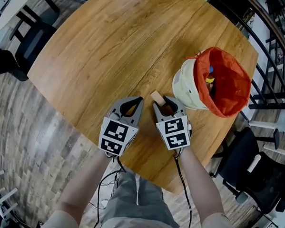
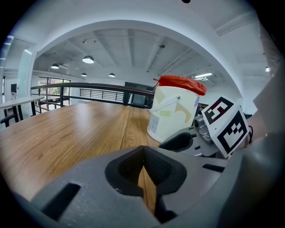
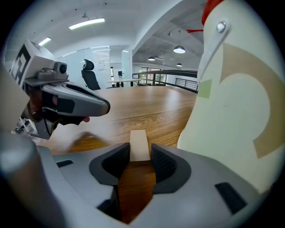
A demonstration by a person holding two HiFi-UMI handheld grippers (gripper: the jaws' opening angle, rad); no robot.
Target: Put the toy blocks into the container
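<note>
A pale wooden block lies flat on the round wooden table, just left of the container. My right gripper is shut on it, with both pads against its sides and its far end sticking out past the tips. The container is a cream bucket with an orange-red liner, lying tilted, and a few coloured blocks show inside. My left gripper rests beside the right one, shut with nothing in it.
The table's near edge runs close behind both grippers. Black chairs stand at the left and at the right. A dark railing passes behind the bucket.
</note>
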